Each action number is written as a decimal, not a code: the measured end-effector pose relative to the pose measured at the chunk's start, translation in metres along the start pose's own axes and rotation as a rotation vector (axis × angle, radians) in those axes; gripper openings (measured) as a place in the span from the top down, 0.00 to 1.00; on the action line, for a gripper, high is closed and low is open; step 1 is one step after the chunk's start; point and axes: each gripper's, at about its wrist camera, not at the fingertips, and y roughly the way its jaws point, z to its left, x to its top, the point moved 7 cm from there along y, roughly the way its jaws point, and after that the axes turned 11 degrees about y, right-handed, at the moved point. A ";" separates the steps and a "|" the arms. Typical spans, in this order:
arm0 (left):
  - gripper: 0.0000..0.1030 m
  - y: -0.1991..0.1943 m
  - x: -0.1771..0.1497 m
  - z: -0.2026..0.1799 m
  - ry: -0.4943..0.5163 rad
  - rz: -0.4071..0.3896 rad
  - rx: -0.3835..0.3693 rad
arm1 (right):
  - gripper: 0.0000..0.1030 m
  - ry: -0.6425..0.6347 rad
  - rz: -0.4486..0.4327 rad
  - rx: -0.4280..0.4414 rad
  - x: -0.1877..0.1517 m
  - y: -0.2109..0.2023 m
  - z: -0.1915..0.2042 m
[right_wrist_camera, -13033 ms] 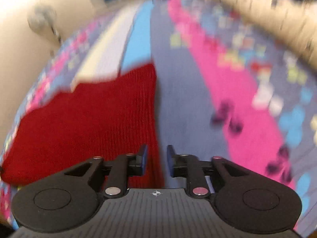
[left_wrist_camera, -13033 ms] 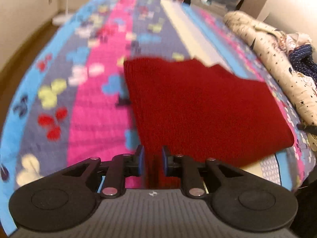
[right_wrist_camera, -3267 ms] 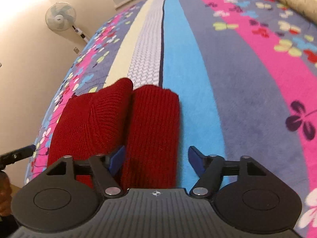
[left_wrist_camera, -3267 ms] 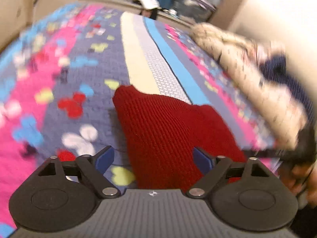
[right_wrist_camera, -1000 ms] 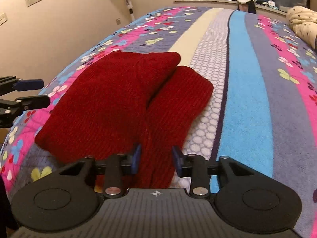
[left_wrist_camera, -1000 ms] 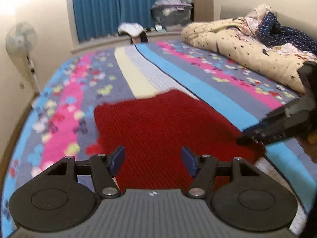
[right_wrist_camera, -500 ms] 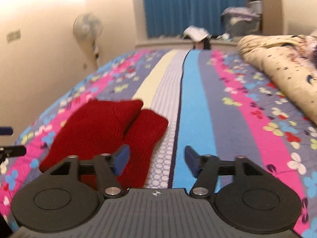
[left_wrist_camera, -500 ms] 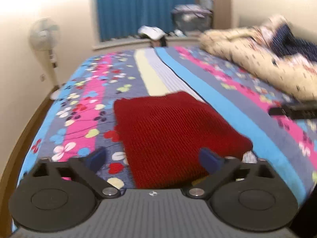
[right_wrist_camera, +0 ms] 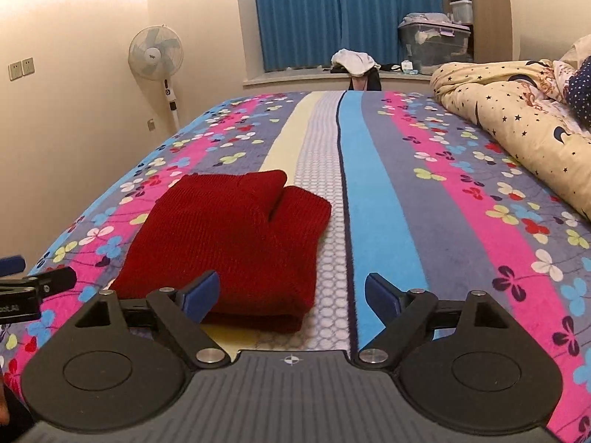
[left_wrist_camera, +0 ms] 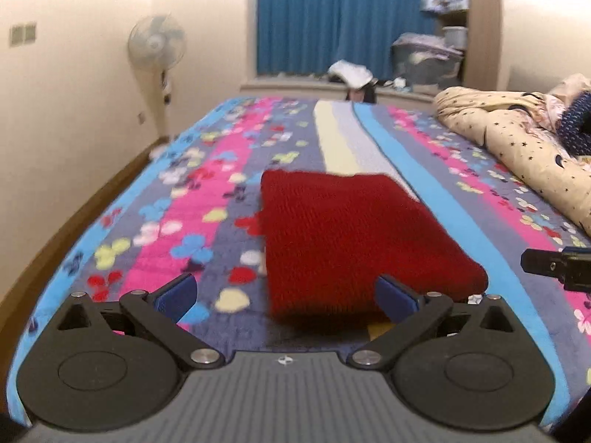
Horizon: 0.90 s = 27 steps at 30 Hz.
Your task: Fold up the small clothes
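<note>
A red knitted garment [left_wrist_camera: 351,236] lies folded into a compact rectangle on the striped flowered bedspread [left_wrist_camera: 192,192]. In the right wrist view the garment [right_wrist_camera: 236,236] lies left of centre, with two folded layers showing at its far end. My left gripper [left_wrist_camera: 284,295] is open and empty, held back just short of the garment's near edge. My right gripper [right_wrist_camera: 291,293] is open and empty, near the garment's right near corner. The right gripper's tip shows at the right edge of the left wrist view [left_wrist_camera: 557,267]; the left gripper's tip shows at the left edge of the right wrist view [right_wrist_camera: 33,282].
A rolled cream star-print quilt [right_wrist_camera: 517,118] lies along the bed's right side. A standing fan [right_wrist_camera: 157,55] is by the left wall. Blue curtains [right_wrist_camera: 317,14], a window sill with clothes [right_wrist_camera: 354,61] and storage boxes [right_wrist_camera: 436,42] are at the far end.
Both grippers have let go of the red garment, opened wide and pulled back and up. The garment now lies folded and still on the bed.
</note>
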 end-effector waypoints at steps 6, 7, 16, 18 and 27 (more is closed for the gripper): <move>0.00 0.005 0.001 -0.006 0.026 0.008 -0.014 | 0.15 -0.009 0.015 0.000 -0.005 0.005 0.010; 0.00 0.006 0.001 -0.007 0.034 0.009 -0.011 | 0.15 -0.009 0.017 0.000 -0.005 0.006 0.010; 0.00 0.029 0.000 -0.014 0.020 0.069 -0.037 | 0.15 -0.004 0.038 -0.011 -0.006 0.017 0.006; 0.00 0.033 0.002 -0.016 0.020 0.067 -0.033 | 0.15 -0.014 0.039 -0.015 -0.006 0.020 0.005; 0.00 0.040 0.003 -0.025 0.030 0.070 -0.048 | 0.15 -0.023 0.041 -0.007 -0.005 0.023 0.005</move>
